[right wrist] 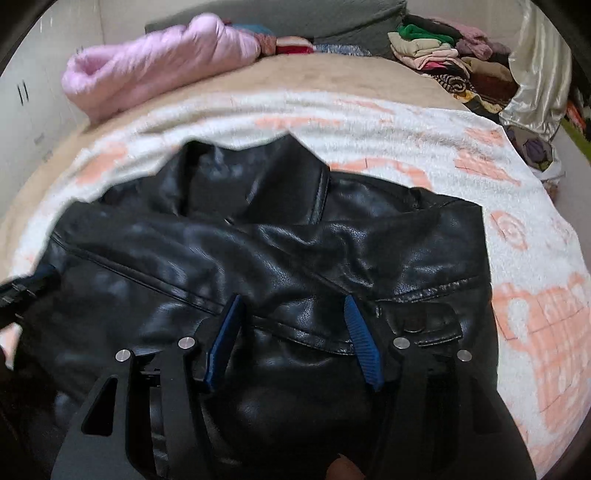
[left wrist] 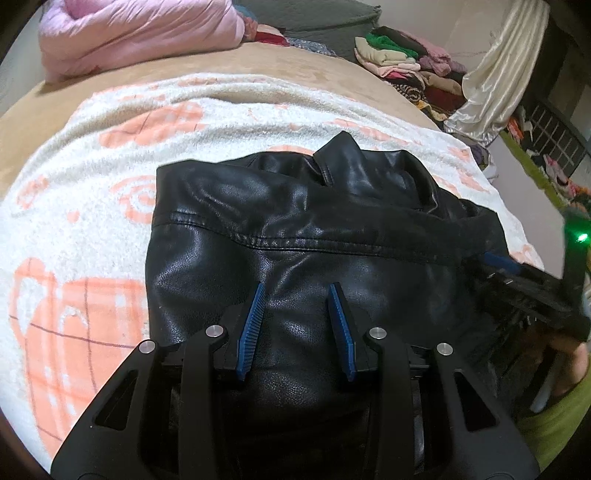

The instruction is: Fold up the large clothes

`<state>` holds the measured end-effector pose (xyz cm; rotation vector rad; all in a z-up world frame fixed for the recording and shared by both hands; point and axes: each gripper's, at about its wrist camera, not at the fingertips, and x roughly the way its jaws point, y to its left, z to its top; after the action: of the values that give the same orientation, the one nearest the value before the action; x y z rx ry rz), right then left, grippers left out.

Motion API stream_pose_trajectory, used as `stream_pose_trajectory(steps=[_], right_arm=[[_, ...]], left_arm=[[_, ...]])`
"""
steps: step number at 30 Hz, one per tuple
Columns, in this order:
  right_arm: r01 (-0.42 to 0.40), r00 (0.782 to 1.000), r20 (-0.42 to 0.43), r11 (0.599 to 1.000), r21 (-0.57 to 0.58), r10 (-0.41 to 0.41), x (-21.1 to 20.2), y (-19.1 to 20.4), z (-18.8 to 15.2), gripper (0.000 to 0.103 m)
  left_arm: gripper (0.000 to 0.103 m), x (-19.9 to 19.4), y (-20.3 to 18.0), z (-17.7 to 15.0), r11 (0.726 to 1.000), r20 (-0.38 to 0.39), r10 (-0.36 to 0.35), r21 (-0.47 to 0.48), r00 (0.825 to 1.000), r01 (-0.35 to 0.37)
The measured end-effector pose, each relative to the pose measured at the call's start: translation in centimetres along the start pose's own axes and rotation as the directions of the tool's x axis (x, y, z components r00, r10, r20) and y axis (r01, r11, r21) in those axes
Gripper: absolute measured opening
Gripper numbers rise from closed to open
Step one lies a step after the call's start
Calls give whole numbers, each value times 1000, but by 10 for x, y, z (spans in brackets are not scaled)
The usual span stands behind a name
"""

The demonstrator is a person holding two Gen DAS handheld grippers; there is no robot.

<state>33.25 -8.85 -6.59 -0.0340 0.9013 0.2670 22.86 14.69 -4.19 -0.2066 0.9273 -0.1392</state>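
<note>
Jaws first: the left gripper [left wrist: 297, 291] has its two blue pads a little way apart, and black leather shows in the gap between them. The pads do not look like they press on anything. I cannot tell if the tips touch the leather below. The right gripper [right wrist: 293, 302] has its jaws wider apart, with nothing pinched between the pads.

Under both sets of jaws lies the black jacket [left wrist: 280, 221]. It is shiny and wrinkled and lies flat. A stitched seam runs across it just past the left jaws. A little past the right jaws there is a flap with a seam too. Farther out, the jacket's collar [left wrist: 340, 155] sticks up at the far edge.

To the right of the left jaws, the right gripper reaches in over the jacket's edge, with a hand [left wrist: 569, 365] behind it.

The jacket rests on a white blanket [left wrist: 110, 166] with orange pictures on it. The blanket spreads out to both sides of the jaws and past the collar. Past that is a tan bed cover [left wrist: 258, 62]. Far beyond the jaws sits a puffy pink quilt [left wrist: 140, 33], and off to the far right is a pile of clothes [left wrist: 406, 62].
</note>
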Motion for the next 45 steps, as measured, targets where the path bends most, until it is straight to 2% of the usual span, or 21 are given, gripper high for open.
stream_pose_trajectory(steps=[1,4,6,8,10,13,16,22,26,30,32,34,40,43,45], right_arm=[[-25,999,25,1000,17,25,-11,-2,0,63],[-59,996,70,998,35,57,-34,-4,-4,71],[-72,994,90,997,33,69,-46,-2,-6,74],[-86,991,105,996,34,82,-56,-3,-11,78],[-96,989,118,994,43,91,-65,-4,-17,80],[-101,987,132,994,48,93,-75,-3,-25,82],[-96,985,147,995,38,90,-82,2,-31,82],[-94,983,155,995,-23,96,-86,19,-35,81],[-71,988,134,995,-66,79,-79,27,-35,81],[11,998,59,997,-77,-6,-60,24,-41,80],[9,1000,-22,998,-60,-10,-41,17,-49,80],[-6,999,-42,999,-46,4,-29,13,-56,81],[-27,999,21,1000,-12,27,-45,12,-55,81],[-55,997,62,998,22,54,-59,8,-55,88],[-53,996,76,998,28,51,-65,7,-54,89]], left_arm=[[29,-4,-1,1,1000,4,2,1,1000,-2],[51,-18,-8,1,1000,36,-7,12,999,7],[54,-29,-15,-1,999,62,-11,37,998,9],[69,-42,-20,-4,998,90,-29,53,996,25],[76,-48,-24,-10,997,97,-41,66,994,34],[80,-49,-33,-22,995,92,-8,104,996,-2],[81,-39,-46,-33,987,46,2,158,999,-10],[80,-11,-43,-39,989,-33,1,147,999,4],[80,-9,-43,-42,989,-38,4,147,999,1],[80,-11,-44,-43,989,-35,4,150,999,1],[80,-13,-44,-43,989,-32,0,149,999,5],[80,-16,-46,-43,988,-26,-5,154,1000,8],[80,-21,-43,-42,989,-21,-18,143,1000,21],[80,-24,-41,-41,991,-21,-28,132,999,30],[80,-25,-41,-41,991,-22,-31,132,999,33]])
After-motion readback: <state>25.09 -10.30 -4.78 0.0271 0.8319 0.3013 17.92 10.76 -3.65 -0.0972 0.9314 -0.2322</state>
